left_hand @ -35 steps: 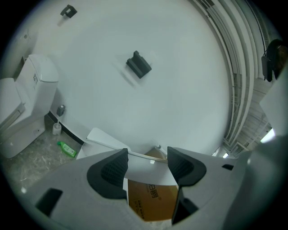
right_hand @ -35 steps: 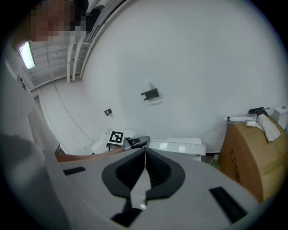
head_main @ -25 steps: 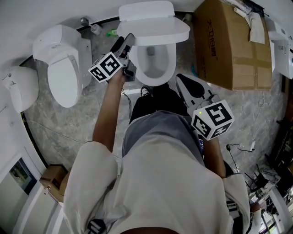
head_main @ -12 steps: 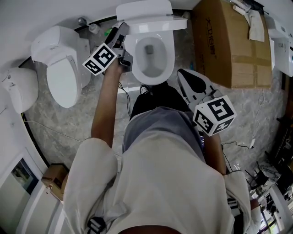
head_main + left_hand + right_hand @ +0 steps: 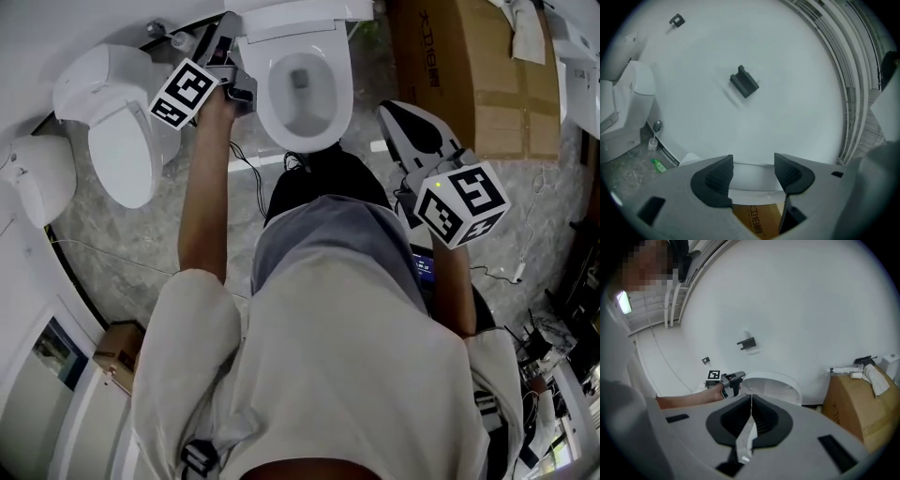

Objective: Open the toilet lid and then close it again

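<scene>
Head view: the left claw (image 5: 225,33) reaches out on a stretched arm to the near side edge of the toilet lid (image 5: 291,14). The lid stands raised against the tank just beyond the claw's tips, leaving the bowl (image 5: 300,84) uncovered to the claw's right. I judge the claw is placed there to steady the lid at the top of its swing, so opening looks done and closing is yet to begin. The right claw (image 5: 398,122) hangs well back from the bowl, not needed for a light hinged lid. A cardboard box (image 5: 459,75) stands beyond it to its right.

Count: two claws, two full toilets, the second toilet (image 5: 117,122) lying to the left claw's left with its lid down, one box, and one more white rounded fixture (image 5: 37,178) farther left that I cannot identify.

Left gripper view: the jaws stand moderately apart, and the lid's white edge runs across the gap between them. Whether the pads touch it cannot be told. Ahead on the wall are two dark brackets, a large bracket (image 5: 744,82) and a small bracket (image 5: 676,20), and one green bottle (image 5: 658,165) lies low to the left.

Right gripper view: the jaws are pressed together with nothing between them. The raised lid and the left claw show ahead.
</scene>
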